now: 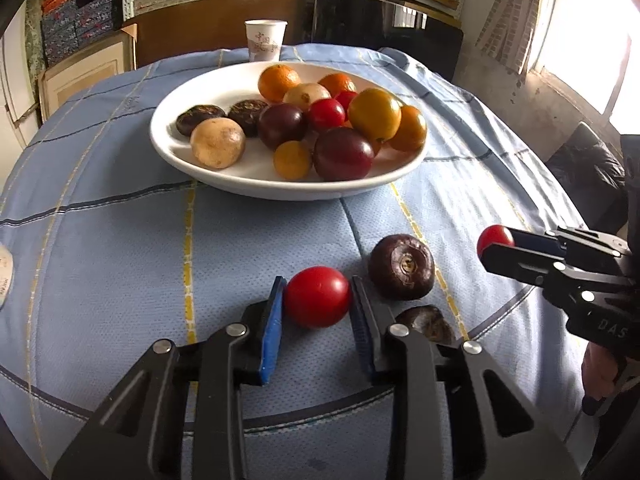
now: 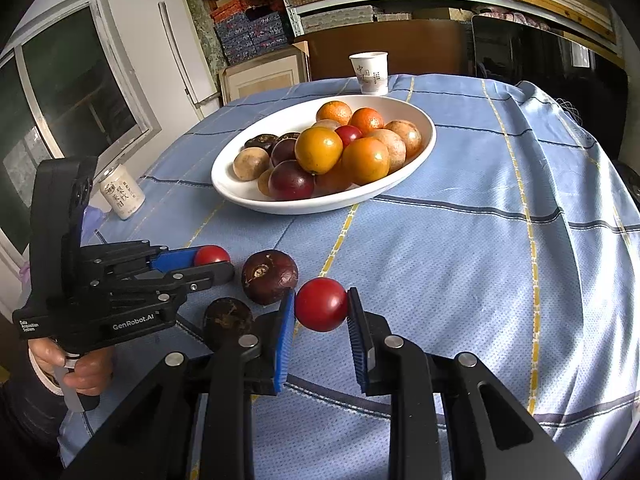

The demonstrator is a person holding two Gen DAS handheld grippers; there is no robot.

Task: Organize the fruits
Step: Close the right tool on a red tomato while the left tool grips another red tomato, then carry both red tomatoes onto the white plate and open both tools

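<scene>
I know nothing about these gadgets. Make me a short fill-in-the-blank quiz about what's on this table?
1. Each gripper holds a small ___ tomato.
2. Most fruit lies in a white ___.
3. The paper cup stands ___ the bowl.
4. Two dark fruits lie on the ___ cloth.

Missing words: red; bowl; behind; blue

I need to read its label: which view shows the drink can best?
The right wrist view: the drink can stands whole at the table's left edge, its label facing the camera. The left wrist view shows only a cropped white sliver at its left border.
</scene>
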